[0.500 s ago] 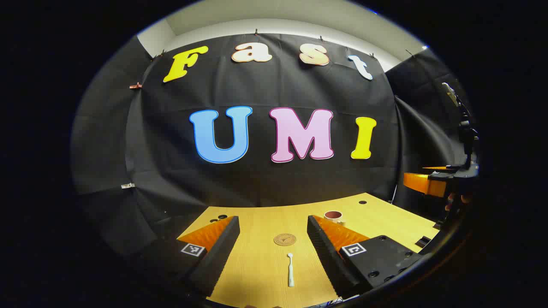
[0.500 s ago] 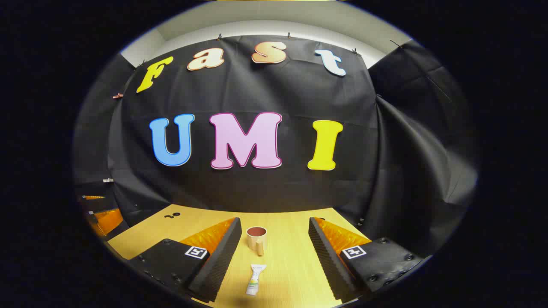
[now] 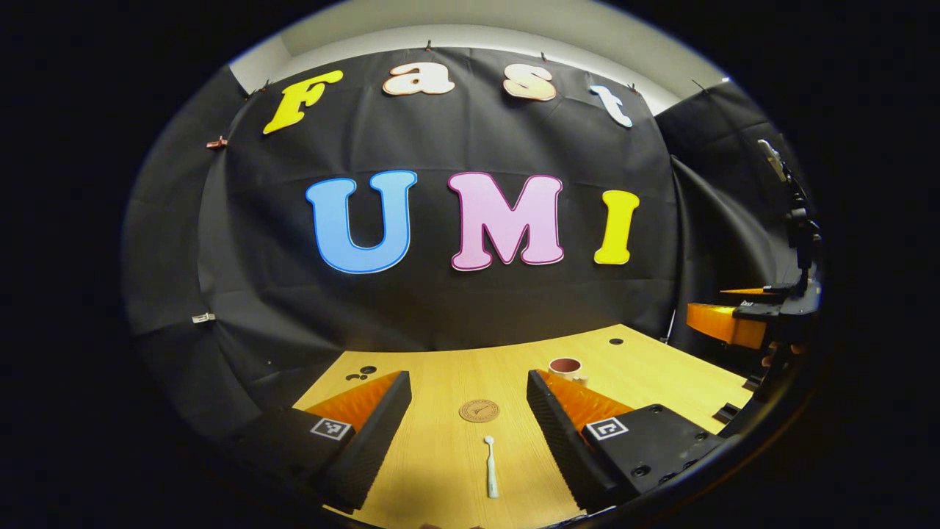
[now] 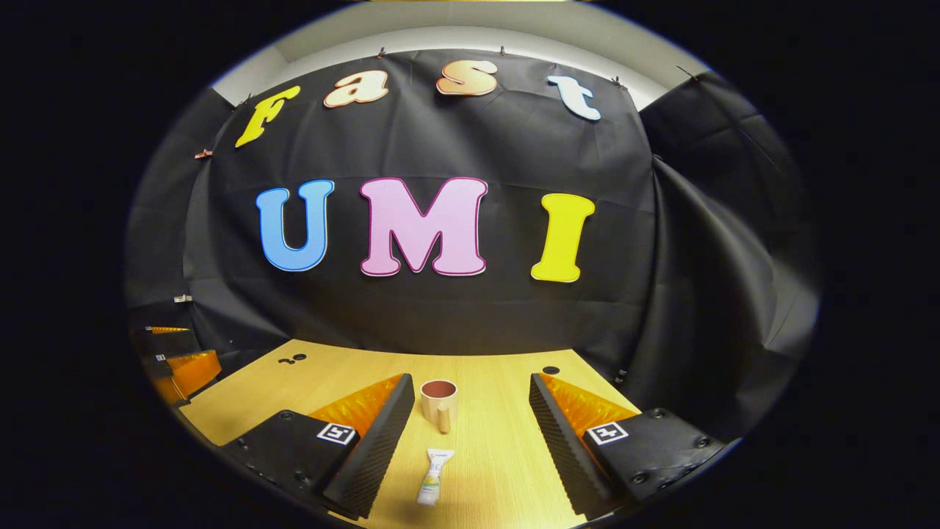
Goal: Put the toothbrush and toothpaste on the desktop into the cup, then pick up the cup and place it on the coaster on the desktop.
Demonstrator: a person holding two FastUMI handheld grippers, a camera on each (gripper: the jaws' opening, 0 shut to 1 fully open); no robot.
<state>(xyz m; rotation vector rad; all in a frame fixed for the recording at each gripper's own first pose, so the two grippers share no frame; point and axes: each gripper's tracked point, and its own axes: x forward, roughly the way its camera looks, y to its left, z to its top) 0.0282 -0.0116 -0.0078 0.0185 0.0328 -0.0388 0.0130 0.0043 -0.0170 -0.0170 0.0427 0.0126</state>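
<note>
Between my left gripper's [image 3: 468, 433] fingers, which stand wide apart and hold nothing, the toothbrush [image 3: 490, 468] lies flat on the wooden desktop [image 3: 661, 375], its head pointing away from me; just past it, also in the gap, sits the round coaster [image 3: 479, 410]. My right gripper [image 4: 470, 441] is likewise spread and empty, with the toothpaste tube [image 4: 433, 476] lying lengthwise in its gap and the cup [image 4: 439, 402] upright beyond it, handle turned toward me. Nothing is in the cup yet, so I judge the first pick is the step in hand. To do it well I would drop straight down over the brush, centre the handle between my fingers and close across its narrow width near the middle, so it does not pivot when lifted. The same holds for the tube: grip the body, not the crimped end. In the left gripper view the cup stands past my right-hand finger, partly hidden by it, with bare wood around it. The far table edge meets the black cloth well beyond the cup, and the right gripper [image 3: 727, 323] hangs off to that side, clear of my path.
</note>
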